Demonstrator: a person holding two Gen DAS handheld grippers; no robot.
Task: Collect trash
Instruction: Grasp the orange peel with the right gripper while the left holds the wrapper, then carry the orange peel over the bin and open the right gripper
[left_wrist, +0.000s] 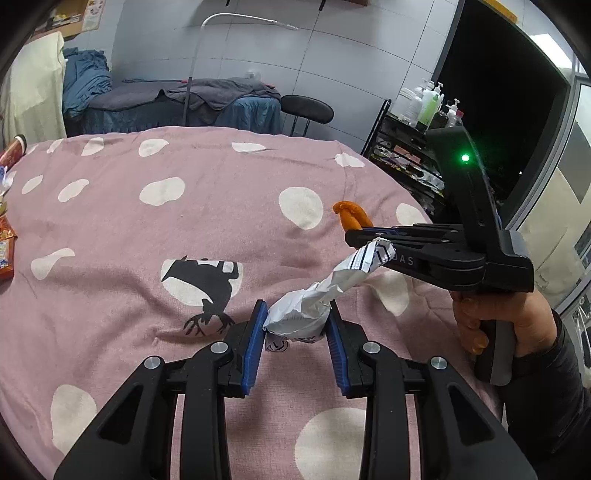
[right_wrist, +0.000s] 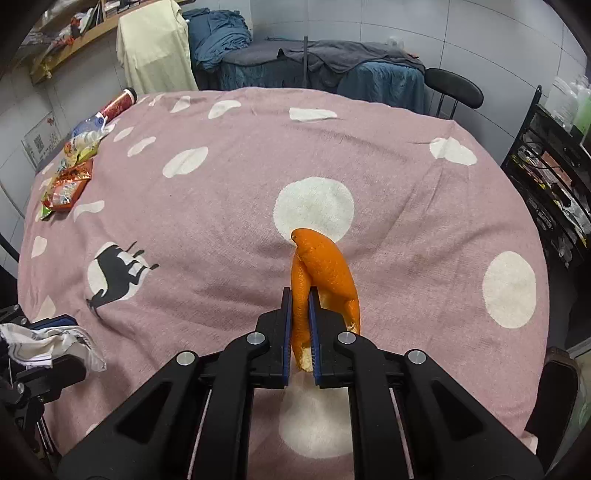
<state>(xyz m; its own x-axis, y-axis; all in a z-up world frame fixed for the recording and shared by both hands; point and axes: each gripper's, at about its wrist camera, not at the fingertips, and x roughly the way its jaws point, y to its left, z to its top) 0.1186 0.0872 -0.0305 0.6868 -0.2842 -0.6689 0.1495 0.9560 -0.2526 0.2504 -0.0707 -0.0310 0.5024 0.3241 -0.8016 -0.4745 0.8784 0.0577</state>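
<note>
Two claws each held trash above the pink spotted table (right_wrist: 221, 206). At lower centre of its frame, the right claw (right_wrist: 300, 295) was clamped on an orange peel (right_wrist: 325, 266); the left claw (left_wrist: 297, 314) pinched a crumpled white wrapper (left_wrist: 306, 314), likewise at lower centre.

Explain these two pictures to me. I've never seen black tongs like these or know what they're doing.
There is no robot: a person's hand works two trigger-operated grippers, each with a camera looking along its fingers. One picture is from the left gripper, shut on a crumpled white wrapper. The other is from the right gripper, shut on an orange peel. Both are above a pink spotted blanket. Snack packets lie at its far left edge.
</note>
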